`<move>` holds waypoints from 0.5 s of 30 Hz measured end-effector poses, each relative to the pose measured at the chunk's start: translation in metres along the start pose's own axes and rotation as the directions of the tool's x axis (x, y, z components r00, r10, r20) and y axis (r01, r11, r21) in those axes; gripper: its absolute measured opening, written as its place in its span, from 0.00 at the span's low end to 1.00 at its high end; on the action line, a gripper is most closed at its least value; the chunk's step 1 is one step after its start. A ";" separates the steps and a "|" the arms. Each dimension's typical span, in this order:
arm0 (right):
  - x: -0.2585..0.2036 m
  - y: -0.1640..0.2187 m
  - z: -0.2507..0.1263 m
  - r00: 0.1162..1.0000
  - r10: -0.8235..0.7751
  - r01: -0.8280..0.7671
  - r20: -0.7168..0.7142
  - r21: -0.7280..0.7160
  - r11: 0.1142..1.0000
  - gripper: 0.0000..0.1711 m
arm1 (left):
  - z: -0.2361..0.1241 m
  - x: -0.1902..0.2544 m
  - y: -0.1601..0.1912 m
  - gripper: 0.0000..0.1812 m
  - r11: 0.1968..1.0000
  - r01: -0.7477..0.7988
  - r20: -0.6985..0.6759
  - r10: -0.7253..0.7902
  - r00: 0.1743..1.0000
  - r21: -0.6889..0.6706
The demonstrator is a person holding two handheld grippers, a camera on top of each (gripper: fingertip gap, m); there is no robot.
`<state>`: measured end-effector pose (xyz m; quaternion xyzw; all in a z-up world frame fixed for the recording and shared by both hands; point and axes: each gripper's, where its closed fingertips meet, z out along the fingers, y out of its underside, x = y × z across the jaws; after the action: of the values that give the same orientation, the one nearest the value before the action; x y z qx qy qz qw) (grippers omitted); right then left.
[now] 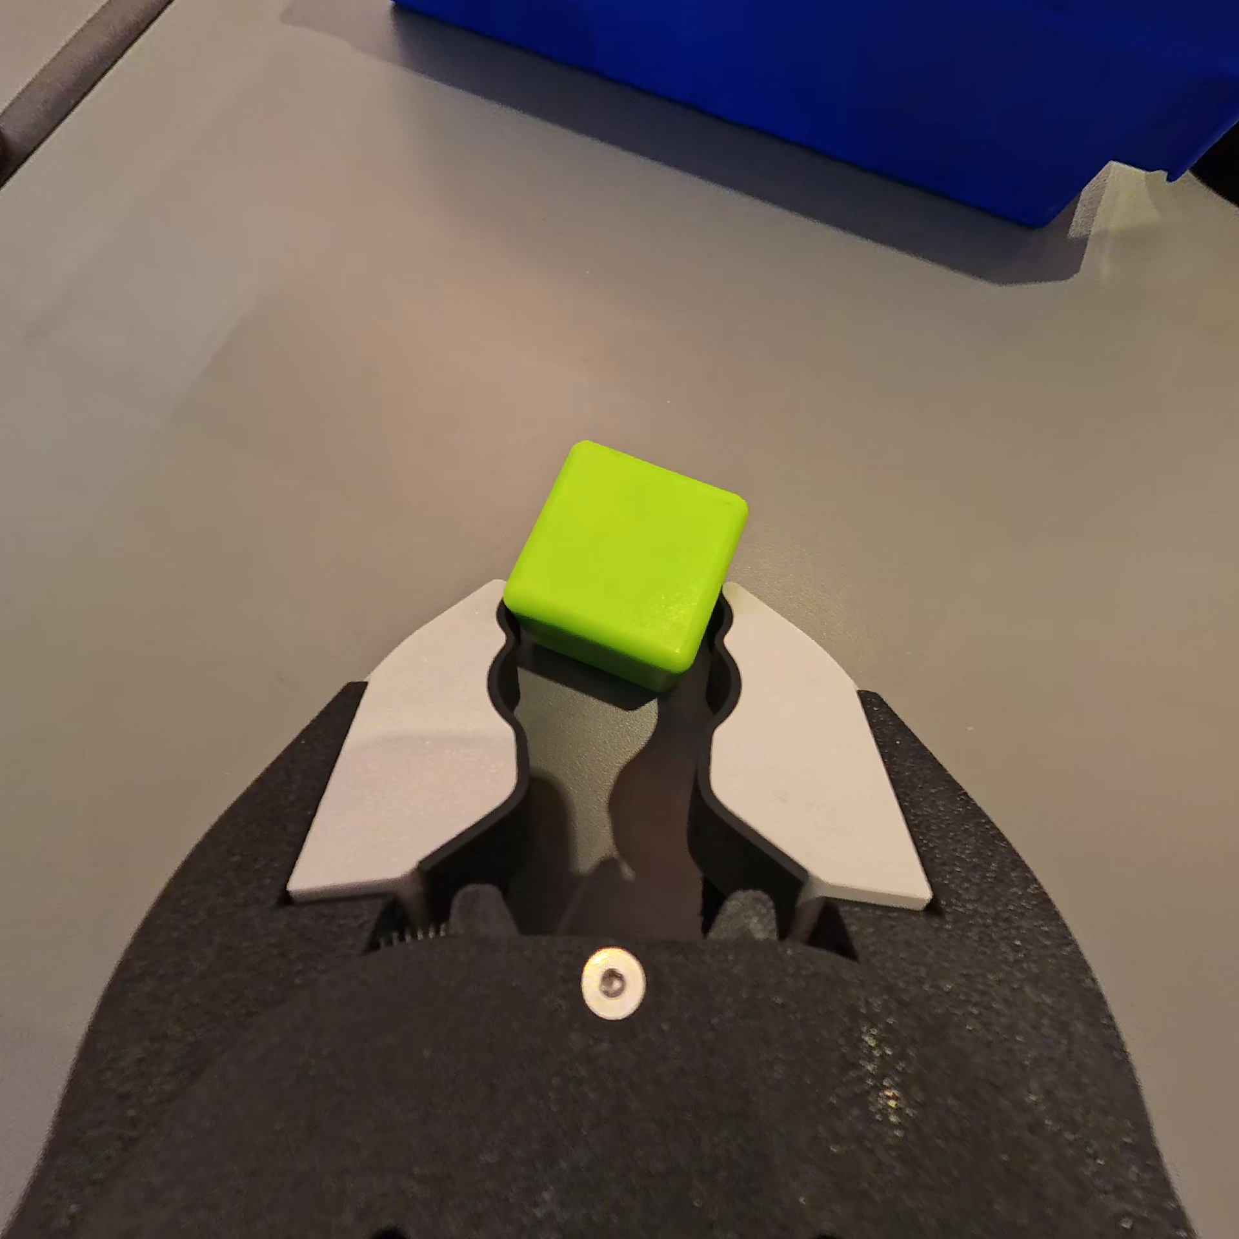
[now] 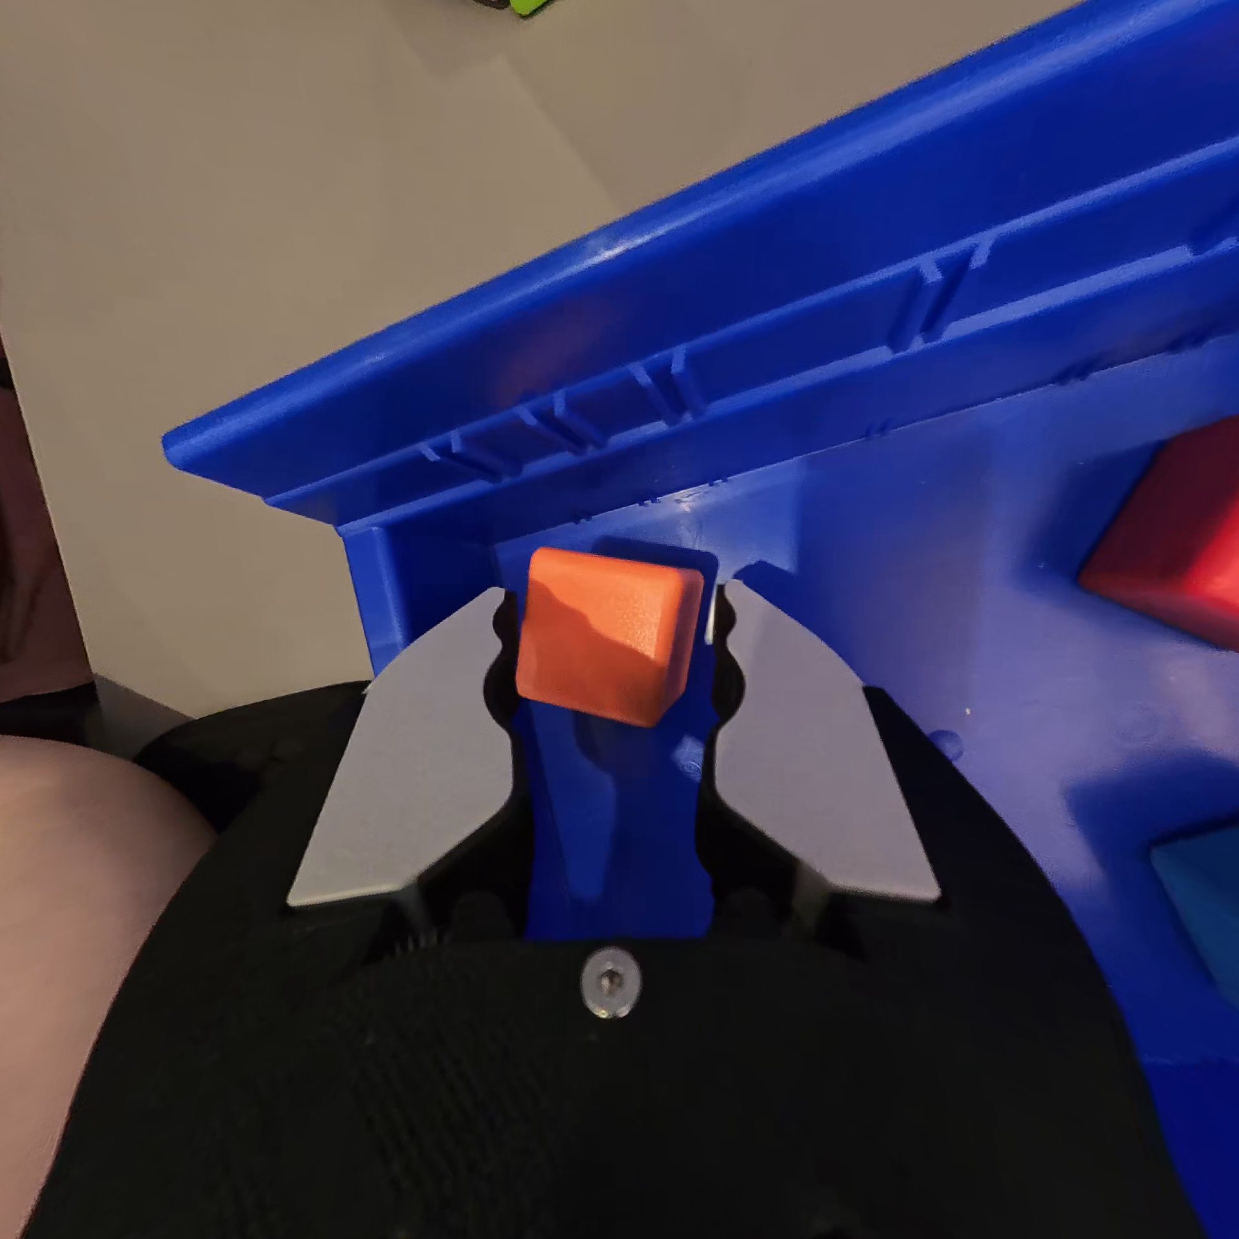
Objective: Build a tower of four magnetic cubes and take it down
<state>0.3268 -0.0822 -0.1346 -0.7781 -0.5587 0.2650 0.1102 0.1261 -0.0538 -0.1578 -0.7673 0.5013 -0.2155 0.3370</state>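
In the left wrist view my left gripper (image 1: pixel 613 600) is shut on a lime-green cube (image 1: pixel 623 556). It holds the cube by its lower sides, slightly tilted, just above the grey table (image 1: pixel 268 436), with a shadow beneath. In the right wrist view my right gripper (image 2: pixel 610 607) is inside the blue bin (image 2: pixel 871 603), near its corner. Its fingers close around an orange cube (image 2: pixel 603 643), which is a little tilted. A red cube (image 2: pixel 1180 556) and a blue cube (image 2: pixel 1200 905) lie on the bin floor to the right.
The blue bin (image 1: pixel 838 87) stands at the far right of the table in the left wrist view. Its ribbed rim (image 2: pixel 603 402) runs just ahead of the right gripper. A sliver of green (image 2: pixel 529 5) shows at the top edge. Part of a person (image 2: pixel 80 905) is at the lower left. The grippers' ends are close to 20 cm from one another.
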 end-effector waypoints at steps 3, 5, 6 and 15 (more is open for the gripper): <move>-0.001 -0.003 -0.011 1.000 0.000 0.001 -0.032 0.024 1.000 0.34 | 0.000 0.000 0.000 0.30 1.000 -0.003 0.002 0.003 1.000 0.000; 0.000 -0.013 -0.029 0.995 -0.015 0.023 -0.094 0.085 0.996 0.34 | -0.001 -0.001 0.000 0.30 1.000 -0.003 0.008 0.003 1.000 -0.002; -0.002 -0.020 -0.040 0.991 -0.031 0.047 -0.128 0.126 0.991 0.34 | -0.001 -0.002 0.000 0.29 1.000 -0.002 0.012 0.002 1.000 -0.001; -0.049 -0.143 -0.110 0.934 -0.077 0.240 -0.349 0.454 0.858 0.33 | -0.070 -0.008 -0.080 0.29 0.927 -0.111 0.199 0.041 0.979 0.358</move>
<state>0.2586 -0.0633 0.0386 -0.7076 -0.5110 0.2587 0.4139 0.1262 -0.0456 -0.0514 -0.6876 0.4475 -0.2189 0.5283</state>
